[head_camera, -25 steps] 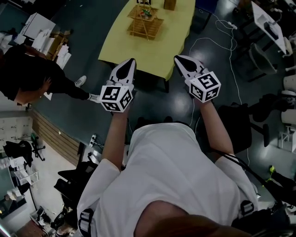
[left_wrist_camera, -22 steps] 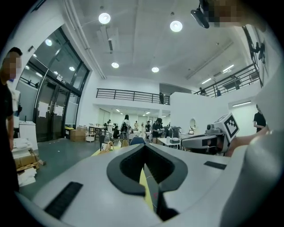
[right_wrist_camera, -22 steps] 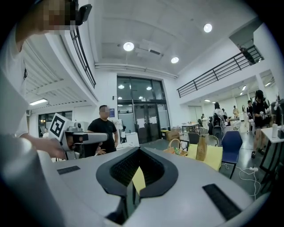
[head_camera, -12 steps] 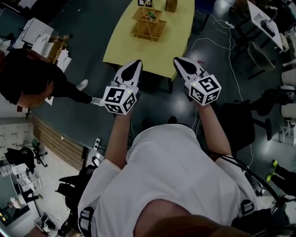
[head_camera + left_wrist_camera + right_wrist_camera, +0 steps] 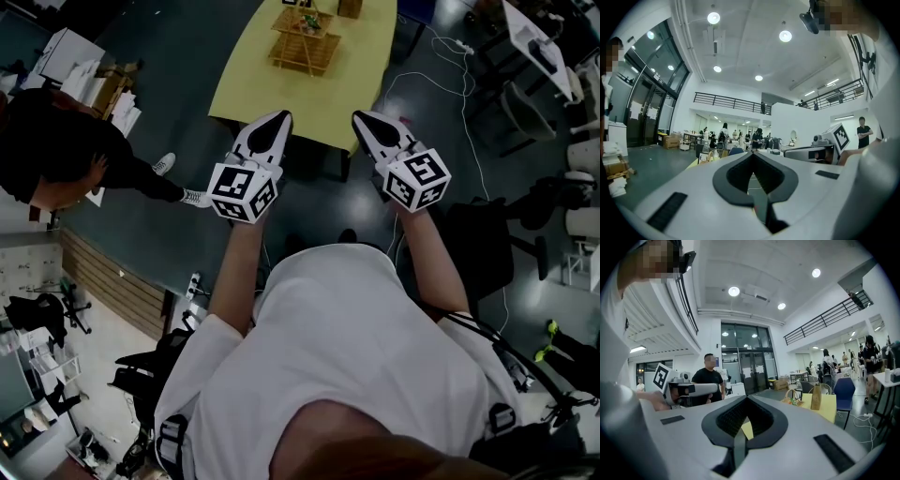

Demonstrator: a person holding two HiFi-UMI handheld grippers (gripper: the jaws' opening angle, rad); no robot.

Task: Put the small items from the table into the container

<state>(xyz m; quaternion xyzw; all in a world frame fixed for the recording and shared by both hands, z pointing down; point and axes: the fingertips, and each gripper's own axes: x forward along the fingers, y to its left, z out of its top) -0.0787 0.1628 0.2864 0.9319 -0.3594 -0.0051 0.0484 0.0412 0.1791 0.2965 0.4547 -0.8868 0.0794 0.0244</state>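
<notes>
In the head view a yellow table (image 5: 328, 84) stands ahead across the dark floor. On its far part sits a wooden basket-like container (image 5: 305, 42) with small coloured items inside; no loose items on the tabletop can be made out. My left gripper (image 5: 281, 117) and right gripper (image 5: 359, 117) are held side by side in the air short of the table's near edge, both shut and empty. The left gripper view shows my left gripper (image 5: 752, 153) closed to a point. In the right gripper view my right gripper (image 5: 746, 398) is closed too, with the table (image 5: 827, 409) and container (image 5: 793, 399) beyond it.
A brown box (image 5: 352, 7) stands at the table's far end and shows as a brown bag (image 5: 816, 397) in the right gripper view. A person in black (image 5: 56, 150) stands at the left. White cables (image 5: 450, 84) trail on the floor; chairs (image 5: 487, 253) stand at the right.
Both grippers have edged forward toward the table's near edge and stayed shut and empty. The view has shifted slightly with the person's step.
</notes>
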